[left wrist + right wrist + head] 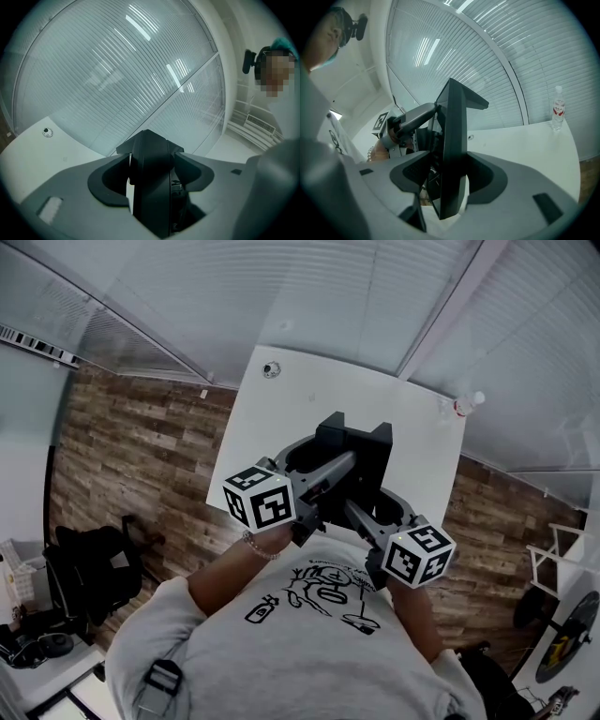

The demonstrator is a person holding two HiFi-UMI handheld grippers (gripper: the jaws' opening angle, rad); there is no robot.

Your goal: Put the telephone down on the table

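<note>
White table [281, 418] below; left gripper [151, 164], right gripper [452, 173] apparently clamp the black telephone [361, 451].

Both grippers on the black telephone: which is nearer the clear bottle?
The right gripper: the clear plastic bottle stands at the white table's corner on its side of the black telephone. The left gripper is nearer the small round fitting.

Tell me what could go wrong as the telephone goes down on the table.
1. The left hand-held gripper and the right hand-held gripper each pinch only a thin black edge of the telephone, so it might pivot or slip in the jaws.
2. Two grippers share the load; lowering out of step could twist it loose.
3. It seems to hang over the near part of the table; set down too close to the edge, it may tip off.
</note>
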